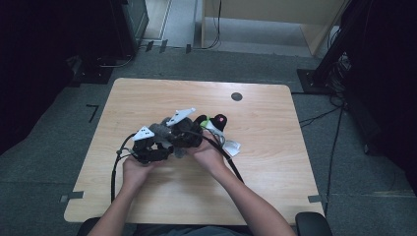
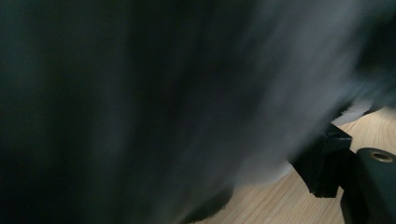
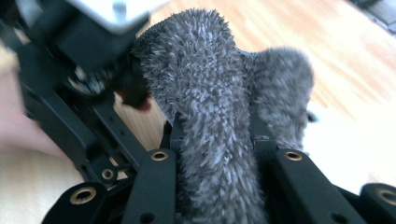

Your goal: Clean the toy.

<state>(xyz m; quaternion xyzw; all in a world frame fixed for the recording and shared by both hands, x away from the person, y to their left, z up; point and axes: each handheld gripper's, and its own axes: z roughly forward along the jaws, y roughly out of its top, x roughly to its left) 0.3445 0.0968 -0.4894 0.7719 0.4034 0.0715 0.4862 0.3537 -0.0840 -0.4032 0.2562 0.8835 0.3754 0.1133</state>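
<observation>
The right claw [image 3: 212, 140] is clenched on a grey fuzzy cloth [image 3: 219, 107] at the counter's [image 1: 265, 162] centre, the left claw [image 1: 147, 147] at its nine o'clock, grip impossible to tell through blur, and this soft, light, floppy thing looks best pinched at a bunched fold.

Both bare forearms come in from the near edge and converge at the middle of the table. The left hand [image 1: 135, 167] holds the left tool [image 1: 150, 147], a black two-jaw frame with a grey three-cornered plate on top, its jaws pointing right. The right hand [image 1: 209, 156] grips the right tool [image 1: 183, 132], of the same black build, just beside and slightly farther, angled left. In the right gripper view its jaws stand pinched together. The two tools sit almost touching, cables trailing back toward the person.
</observation>
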